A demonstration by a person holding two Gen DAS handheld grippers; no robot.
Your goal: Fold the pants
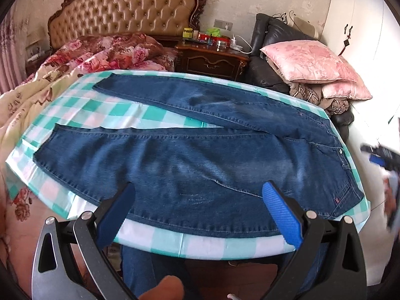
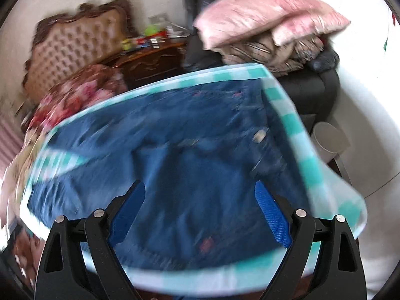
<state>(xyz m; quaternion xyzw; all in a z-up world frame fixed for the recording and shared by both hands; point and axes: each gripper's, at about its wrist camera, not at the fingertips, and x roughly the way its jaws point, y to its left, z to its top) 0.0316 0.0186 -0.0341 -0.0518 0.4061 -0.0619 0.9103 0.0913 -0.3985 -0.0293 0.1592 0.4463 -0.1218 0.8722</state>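
Nothing folded yet: jeans (image 1: 200, 155) lie flat on the checked tabletop (image 1: 205, 243), legs splayed. Left hand-held gripper (image 1: 200, 200) and right hand-held gripper (image 2: 200, 195) both hover spread, empty.

Left tongs (image 1: 198, 190), right tongs (image 2: 200, 188): black arms, ribbed blue pads, silver pivot screws.

Lighting: daylight is filling the room, brightest at the right, where the white wall (image 1: 360, 37) is washing out. Shadows: soft, faint. Left wrist view: sharp, with the jeans (image 1: 190, 155) reading crisply; the right margin is smearing. Right wrist view: motion blur is streaking everything. Both views: fisheye is bending edges, and dark vignetting is ringing corners.
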